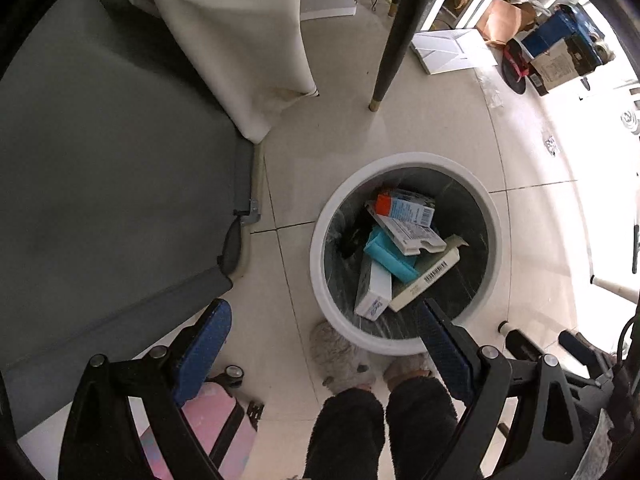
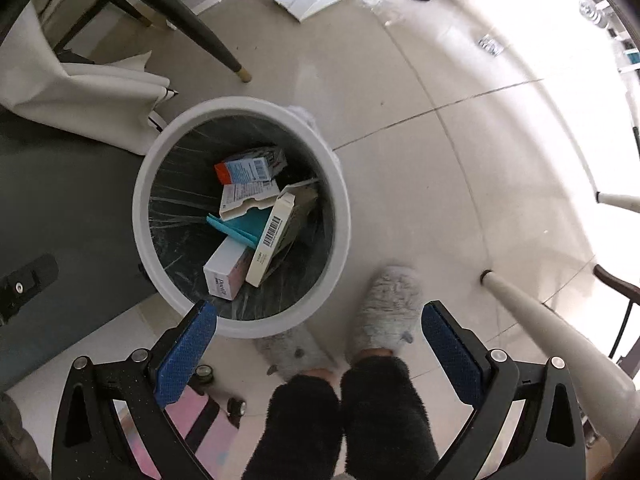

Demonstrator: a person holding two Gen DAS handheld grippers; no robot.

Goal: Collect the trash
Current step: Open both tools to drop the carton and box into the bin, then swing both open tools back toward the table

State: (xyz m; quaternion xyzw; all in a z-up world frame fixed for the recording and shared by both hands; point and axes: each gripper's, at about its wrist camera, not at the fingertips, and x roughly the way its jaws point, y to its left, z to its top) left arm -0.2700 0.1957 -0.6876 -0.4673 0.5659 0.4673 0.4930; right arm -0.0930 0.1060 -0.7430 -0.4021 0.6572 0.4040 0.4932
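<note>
A round white trash bin (image 1: 320,264) with a dark liner stands on the tiled floor; it also shows in the right wrist view (image 2: 140,184). Inside lie several cardboard boxes: an orange-and-blue box (image 1: 404,204), a teal box (image 1: 388,256), a long cream box with a barcode (image 1: 428,280) and a white-and-pink box (image 2: 228,268). My left gripper (image 1: 324,344) is open and empty, high above the bin's near edge. My right gripper (image 2: 320,344) is open and empty, above the bin's near rim and a grey slipper.
The person's grey fluffy slippers (image 2: 384,308) and dark trouser legs stand by the bin. A grey table top (image 1: 100,184) with a cream cloth (image 1: 240,40) lies left. A dark chair leg (image 1: 392,52), white table legs (image 2: 548,328), a pink suitcase (image 1: 208,428) and boxes (image 1: 452,50) surround it.
</note>
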